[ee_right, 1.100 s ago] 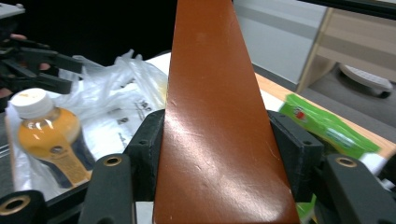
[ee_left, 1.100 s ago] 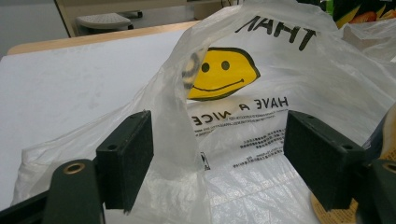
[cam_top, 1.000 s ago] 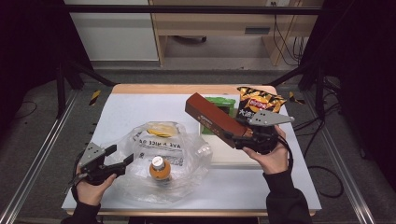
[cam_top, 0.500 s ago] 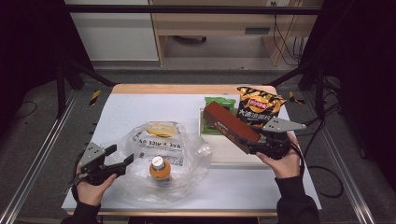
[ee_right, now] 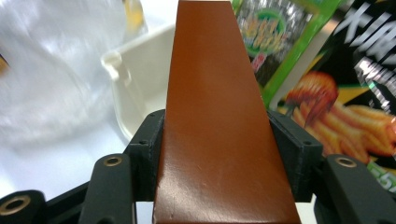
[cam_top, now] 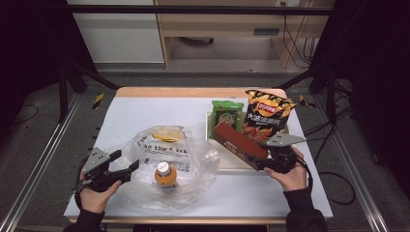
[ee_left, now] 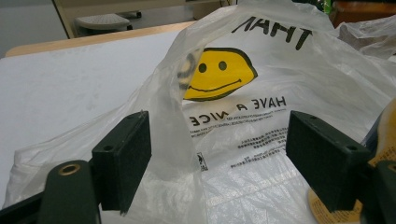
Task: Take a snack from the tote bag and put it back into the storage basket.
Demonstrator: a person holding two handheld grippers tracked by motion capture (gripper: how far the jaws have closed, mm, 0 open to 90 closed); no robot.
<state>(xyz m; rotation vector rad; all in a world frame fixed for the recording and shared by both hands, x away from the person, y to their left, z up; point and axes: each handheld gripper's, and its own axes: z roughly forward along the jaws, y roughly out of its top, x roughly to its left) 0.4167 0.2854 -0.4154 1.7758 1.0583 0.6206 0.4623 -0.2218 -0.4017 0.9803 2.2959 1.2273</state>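
- Bench (cam_top: 145,116): the white-topped surface I am working over, with a wooden strip along its far edge.
- Plastic bag (cam_top: 164,164): clear, crumpled, lying at my near left on the bench; it carries a yellow smiley face and the print "HAVE A NICE". In the left gripper view a fold of it rises between the jaws.
- Chip bag (cam_top: 266,116): black and orange, lying at the far right, its lower part over the tray.
- Tray (cam_top: 232,164): white and shallow, right of the plastic bag.
- Brown box (cam_top: 239,145): long and narrow, held slanting above the tray, its far end pointing toward the green packet.
- Green packet (cam_top: 227,117): just left of the chip bag, at the tray's far end.
- Left gripper (cam_top: 123,166): in my left hand at the bag's left edge, jaws spread wide.
- Right gripper (cam_top: 263,162): in my right hand, jaws clamped on the near end of the brown box.
- Orange bottle (cam_top: 165,174): capped, inside the plastic bag near its front.
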